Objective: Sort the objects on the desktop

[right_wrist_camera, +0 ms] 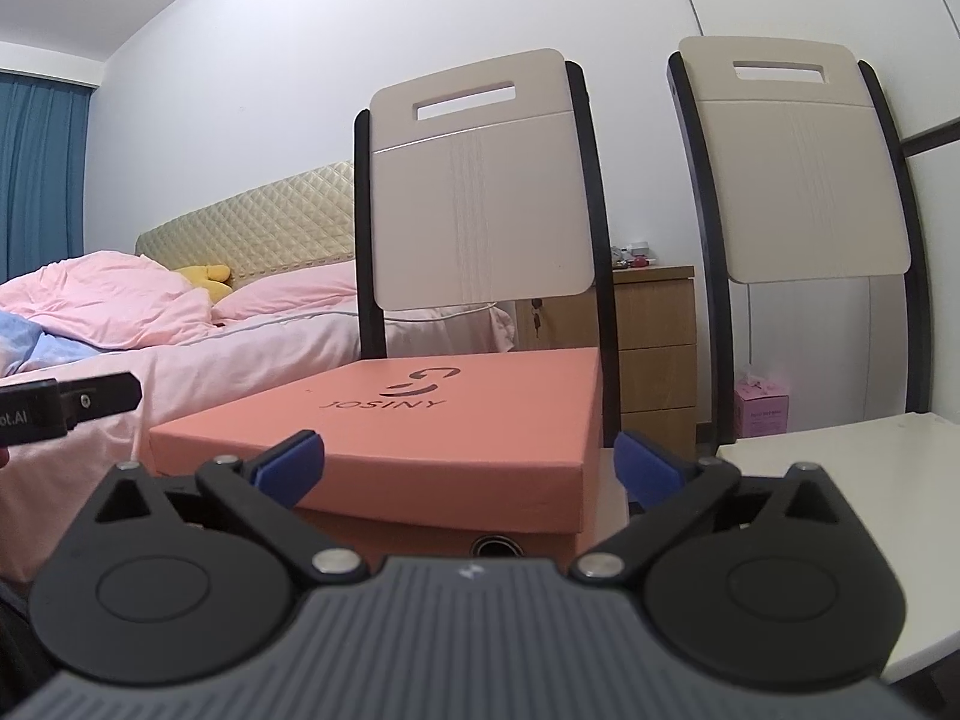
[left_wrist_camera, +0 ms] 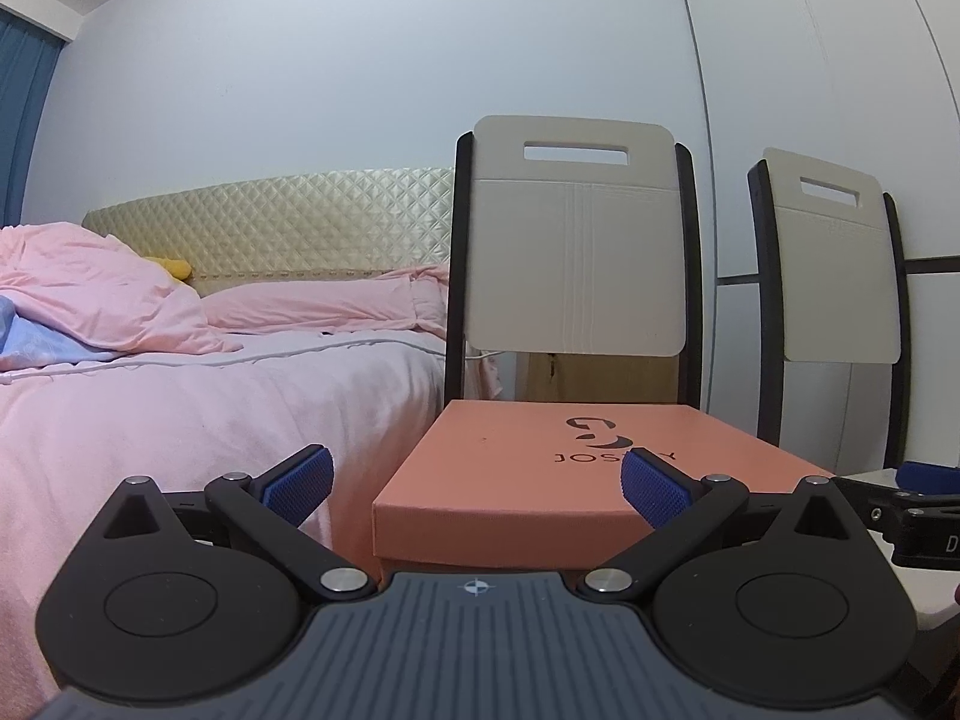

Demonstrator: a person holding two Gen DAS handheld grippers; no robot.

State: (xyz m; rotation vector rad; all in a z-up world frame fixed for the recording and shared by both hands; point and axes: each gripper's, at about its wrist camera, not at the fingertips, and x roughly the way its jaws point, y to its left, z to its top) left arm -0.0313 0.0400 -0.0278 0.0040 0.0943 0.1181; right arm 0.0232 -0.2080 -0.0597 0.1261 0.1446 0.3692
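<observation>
Home bedroom: bed [left_wrist_camera: 210, 396], pink pillows [right_wrist_camera: 288, 291], quilted headboard [left_wrist_camera: 270, 222], wooden nightstand [right_wrist_camera: 654, 348].

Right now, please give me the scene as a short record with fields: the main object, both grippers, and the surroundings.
main object: closed orange box, lid on, marked JOSINY
left gripper: open, empty, facing the box
right gripper: open, empty, facing the box
behind box: two chair backs, nearer chair
left side: bed with pink bedding
right side: white seat, wooden cabinet

box [right_wrist_camera: 384, 420] on chair [right_wrist_camera: 480, 192], bed [left_wrist_camera: 180, 408] left, perhaps cabinet [right_wrist_camera: 654, 348] behind
</observation>
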